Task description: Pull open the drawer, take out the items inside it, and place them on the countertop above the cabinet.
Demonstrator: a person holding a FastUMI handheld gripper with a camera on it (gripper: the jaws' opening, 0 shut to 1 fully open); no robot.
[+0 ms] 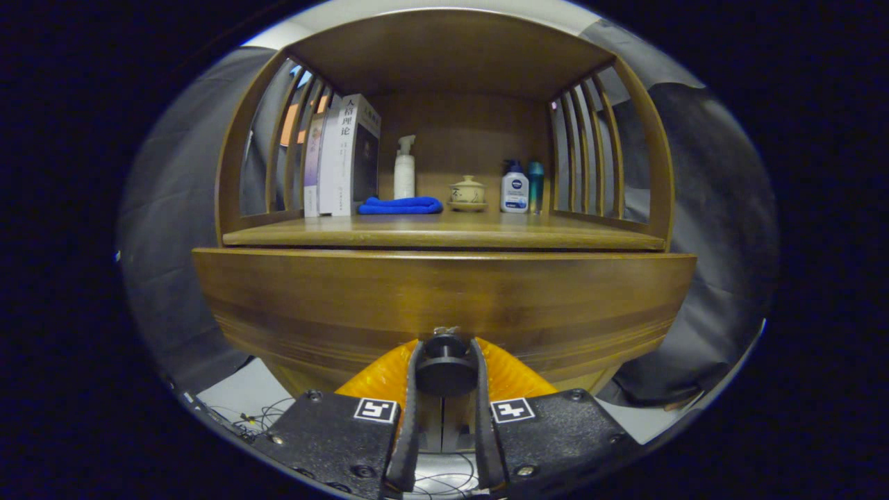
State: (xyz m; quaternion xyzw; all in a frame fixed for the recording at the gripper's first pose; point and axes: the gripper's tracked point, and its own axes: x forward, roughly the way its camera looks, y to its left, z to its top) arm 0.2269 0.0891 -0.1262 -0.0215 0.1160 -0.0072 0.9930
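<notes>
My gripper (446,357) is clenched on the drawer knob (446,367) — both fingers press its sides, the dark round knob caught between them at the lower middle of the wooden drawer front (444,298). Above the drawer lies the countertop (444,232), and at its back stand books (344,156), a pump bottle (404,169), a folded blue cloth (401,205), a small lidded cup (467,192) and two more bottles (521,186) — all well beyond my fingers.
</notes>
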